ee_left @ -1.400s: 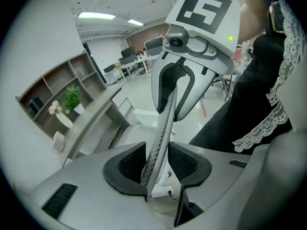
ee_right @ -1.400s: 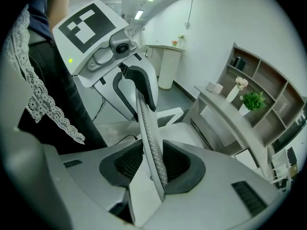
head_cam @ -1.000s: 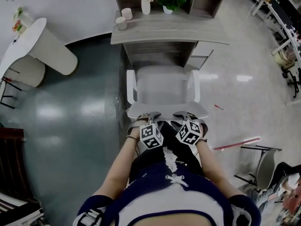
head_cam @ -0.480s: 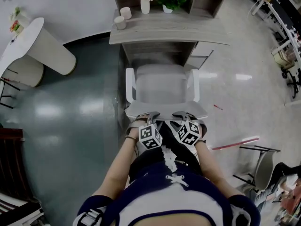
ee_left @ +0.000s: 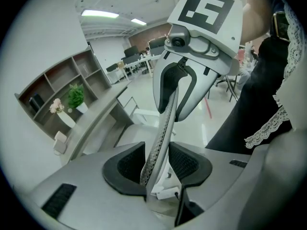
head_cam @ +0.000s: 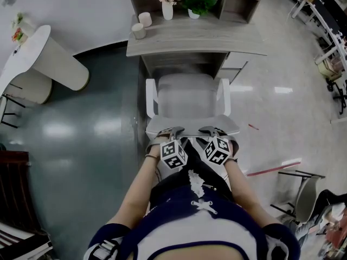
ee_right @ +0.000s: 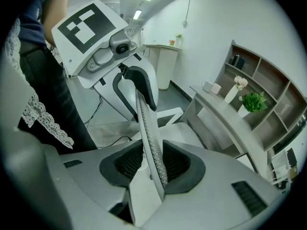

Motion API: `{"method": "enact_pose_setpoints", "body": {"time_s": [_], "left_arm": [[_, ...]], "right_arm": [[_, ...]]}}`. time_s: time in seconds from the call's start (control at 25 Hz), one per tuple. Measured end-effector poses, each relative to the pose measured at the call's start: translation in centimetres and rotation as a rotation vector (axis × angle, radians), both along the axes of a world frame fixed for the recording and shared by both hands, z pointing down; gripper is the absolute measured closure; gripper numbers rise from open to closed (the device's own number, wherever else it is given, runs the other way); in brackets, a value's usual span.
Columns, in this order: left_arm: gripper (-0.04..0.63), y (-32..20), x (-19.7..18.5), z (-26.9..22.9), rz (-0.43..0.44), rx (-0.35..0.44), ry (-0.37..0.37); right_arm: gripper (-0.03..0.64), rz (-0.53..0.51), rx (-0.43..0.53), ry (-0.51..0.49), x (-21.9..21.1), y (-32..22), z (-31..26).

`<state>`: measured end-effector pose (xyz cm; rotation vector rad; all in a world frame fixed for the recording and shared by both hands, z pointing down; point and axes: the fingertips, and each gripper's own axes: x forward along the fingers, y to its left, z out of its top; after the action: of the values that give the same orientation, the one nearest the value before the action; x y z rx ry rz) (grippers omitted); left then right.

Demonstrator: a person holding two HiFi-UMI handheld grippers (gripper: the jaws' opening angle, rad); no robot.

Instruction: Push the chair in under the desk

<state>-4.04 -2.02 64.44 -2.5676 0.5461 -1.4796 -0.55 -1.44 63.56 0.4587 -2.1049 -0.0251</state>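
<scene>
Chair (head_cam: pixel 187 99) stood at centre frame in the head view, seat front right at the kneehole of the desk (head_cam: pixel 195 39) above it, backrest (head_cam: pixel 192 124) toward the person. It looked most of the way in; my judgement only.

Left gripper (head_cam: pixel 172 131) and right gripper (head_cam: pixel 209 131) sat side by side on the top rim of the backrest, lower centre. Likely reason: two holds astride the rim let the push run straight at the kneehole without the chair swivelling.

Right gripper view: jaws pinching the mesh rim, which ran edge-on between the pads. Left gripper view: same rim between the pads, close against them, jaws just opening, so that grip was loosening.

Cups (head_cam: pixel 142 24), flower vase (head_cam: pixel 167 4) and potted plant (head_cam: pixel 199 1) sat at the back of the desk, upper centre, clear of the chair.

Hard to make out:
- chair base and castors, hidden under the seat
- depth of the kneehole, in shadow
- how far the seat front passed under the desktop
- the person's hands, mostly behind the marker cubes
</scene>
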Motion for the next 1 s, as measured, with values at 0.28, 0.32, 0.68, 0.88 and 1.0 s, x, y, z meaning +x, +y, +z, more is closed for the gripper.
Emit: {"method": "enact_pose_setpoints", "body": {"time_s": [0.28,0.32,0.68,0.88,1.0], "left_arm": [[0.439,-2.2,-0.1,-0.3,0.003,-0.005,0.001],[0.439,-2.5,-0.1,-0.3,0.006,0.006,0.002],[0.440,-3.8,-0.1,-0.5,0.012,0.015,0.006],[0.442,-4.8,-0.1,-0.3,0.016,0.019,0.002],[0.445,-5.3,-0.2,-0.4,0.019,0.025,-0.001]], "right_arm": [[0.495,0.004,-0.012,0.000,-0.1,-2.3,-0.3],[0.495,0.006,-0.015,0.000,-0.1,-2.5,-0.2],[0.495,0.000,-0.002,-0.002,-0.1,-3.9,-0.3],[0.495,0.001,0.003,-0.002,-0.1,-4.9,-0.1],[0.495,-0.002,0.006,-0.002,-0.1,-5.4,-0.3]]}}
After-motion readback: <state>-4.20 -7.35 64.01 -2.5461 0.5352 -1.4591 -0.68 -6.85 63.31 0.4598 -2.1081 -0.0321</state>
